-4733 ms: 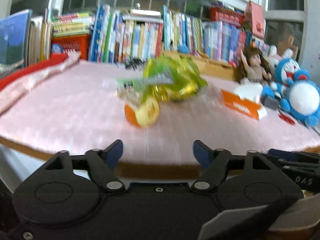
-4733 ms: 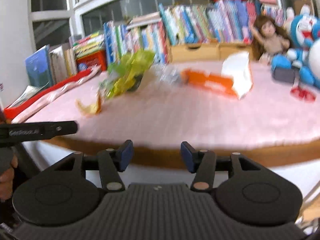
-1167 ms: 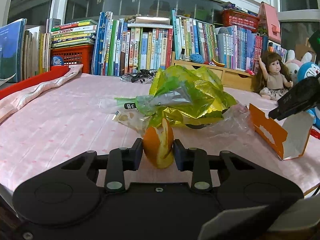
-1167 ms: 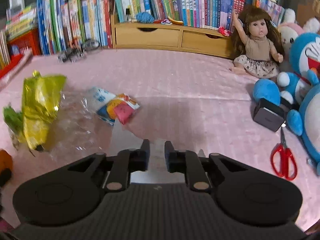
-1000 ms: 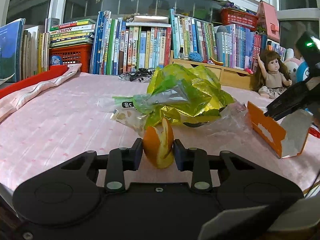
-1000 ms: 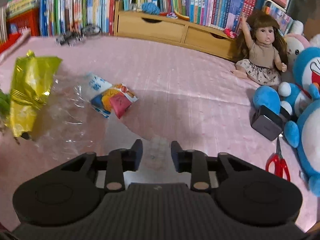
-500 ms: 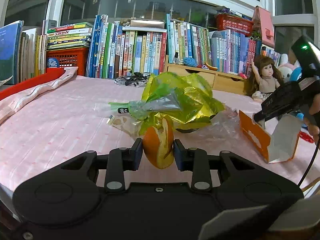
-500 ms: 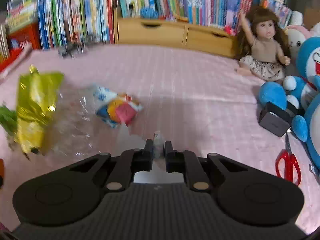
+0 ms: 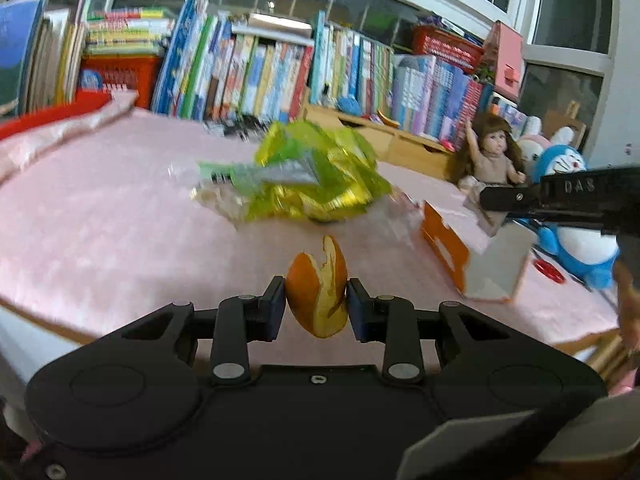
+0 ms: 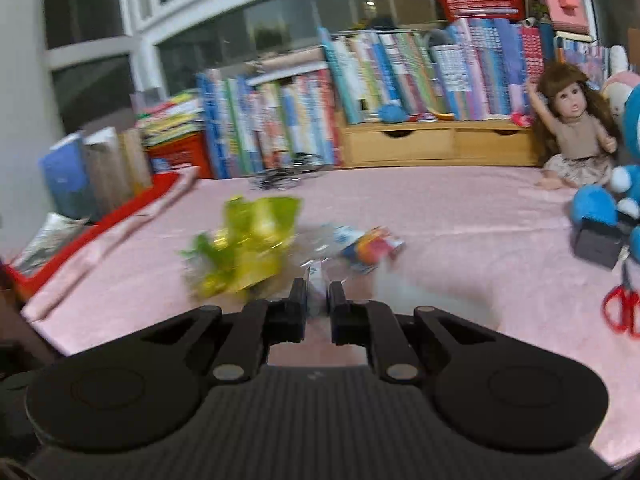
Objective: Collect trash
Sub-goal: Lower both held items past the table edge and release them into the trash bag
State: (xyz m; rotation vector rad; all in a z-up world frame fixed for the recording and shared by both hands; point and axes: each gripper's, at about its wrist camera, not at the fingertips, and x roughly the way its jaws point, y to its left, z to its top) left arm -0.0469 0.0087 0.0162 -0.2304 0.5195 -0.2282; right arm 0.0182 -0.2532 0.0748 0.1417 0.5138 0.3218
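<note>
Left gripper [image 9: 316, 307] pinches an orange peel [image 9: 319, 293] in front of the green wrapper [image 9: 304, 176]; keep that squeeze gentle. Right gripper [image 10: 317, 295], clamped on the carton [image 9: 472, 256] right of the wrapper, should lift it level.

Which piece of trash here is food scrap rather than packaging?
The orange peel, clamped in the left hand-held gripper. The crumpled yellow-green bag and orange carton are packaging.

- Table, pink cloth [image 10: 460, 216]
- Green-yellow foil bag [image 10: 248, 240], middle, blurred
- Colourful wrapper [image 10: 372, 250], just beside the bag
- Doll [image 10: 574, 136], far edge
- Blue plush toy [image 9: 576, 236], right edge
- Red scissors [image 10: 622, 308], right edge
- Books [image 10: 280, 128], wooden drawer unit [image 10: 436, 146], along far edge
</note>
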